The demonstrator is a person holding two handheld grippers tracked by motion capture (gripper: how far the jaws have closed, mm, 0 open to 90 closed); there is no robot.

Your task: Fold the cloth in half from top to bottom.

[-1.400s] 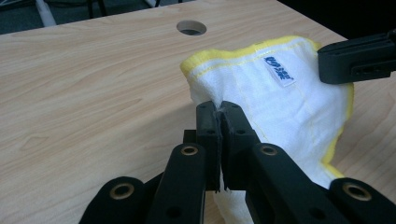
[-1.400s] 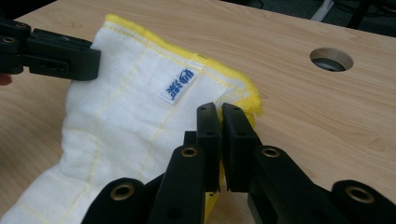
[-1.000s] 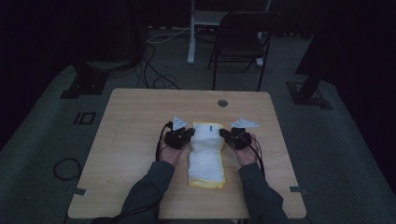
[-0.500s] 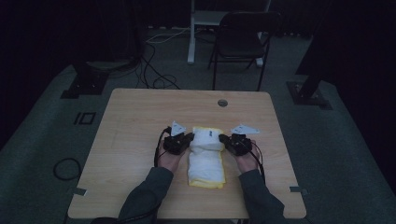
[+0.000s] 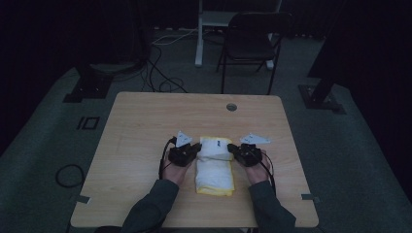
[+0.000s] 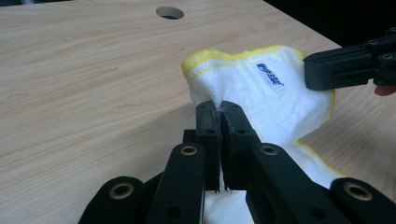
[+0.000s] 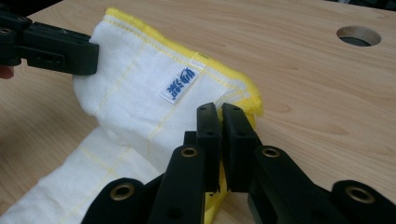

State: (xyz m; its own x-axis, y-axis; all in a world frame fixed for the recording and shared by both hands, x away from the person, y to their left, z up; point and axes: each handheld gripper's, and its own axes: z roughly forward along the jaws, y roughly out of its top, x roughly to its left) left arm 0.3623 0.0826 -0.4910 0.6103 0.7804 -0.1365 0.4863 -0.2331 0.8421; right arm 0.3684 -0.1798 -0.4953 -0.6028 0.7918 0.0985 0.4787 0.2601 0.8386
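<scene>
Folding the towel [image 5: 214, 165] is the job here, and you've got both far corners pinched and lifted so the far edge can come back toward you over the rest of the cloth. Left gripper [image 6: 219, 109] is clenched on the towel's left corner, fabric bunched between the jaws; right gripper [image 7: 219, 112] is clenched on the right corner, just past the yellow hem. Same grip on each side keeps the lifted edge level, so the fold should land square.

Towel lies on the bench [image 5: 145, 126], near the middle of your side, long axis running away from you. Near half is flat on the wood, which anchors it while the far half is raised. Blue label [image 7: 180, 84] faces up between the grippers on the raised part, closer to the right gripper.

Round hole [image 5: 231, 107] in the bench sits well beyond the towel's far end, clear of the fold path. Your hands flank the towel, one on each side.

Judgement: fold is partway, lifted edge not yet laid down.
</scene>
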